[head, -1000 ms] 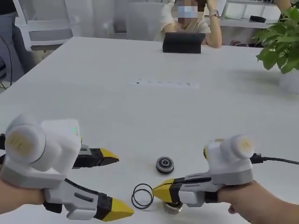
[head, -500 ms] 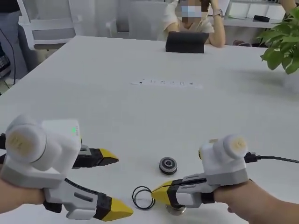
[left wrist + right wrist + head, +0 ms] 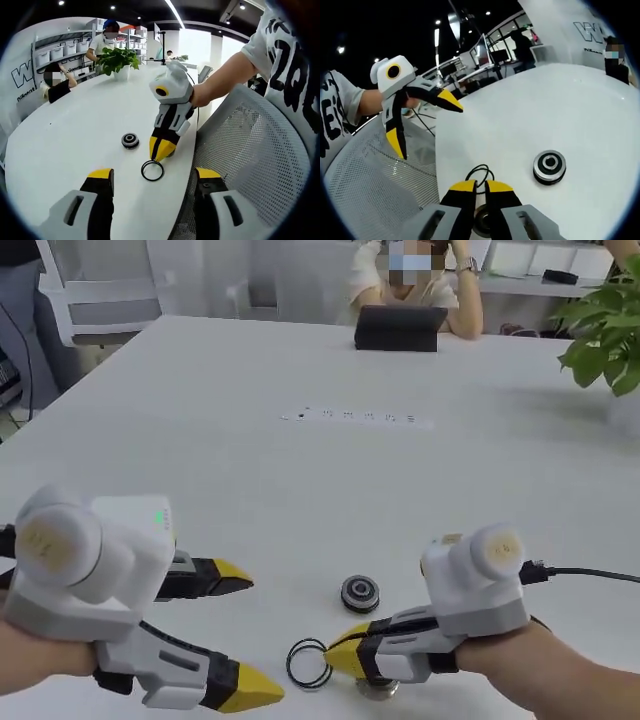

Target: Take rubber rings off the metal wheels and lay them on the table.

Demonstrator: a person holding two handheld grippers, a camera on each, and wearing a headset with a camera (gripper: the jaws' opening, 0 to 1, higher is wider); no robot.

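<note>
Your R tongs (image 3: 335, 660) are nearly closed, tips at the rubber rings (image 3: 308, 664) on the surface (image 3: 300, 500), prob. laying one down; grip unclear. L tongs (image 3: 262, 637) wait wide at 9 o'clock.

The desk (image 3: 300, 490) is bare through its middle, open passage up to the power strip (image 3: 350, 418) far back. Near the front edge a metal wheel (image 3: 359, 592) stands alone. Loose rubber rings (image 3: 308, 663) lie just nearer, at the tips of the right tool (image 3: 335, 653) — it covers a second wheel (image 3: 376, 689). The left tool (image 3: 262, 637), jaws wide, flanks the rings, with bare desk between.
</note>
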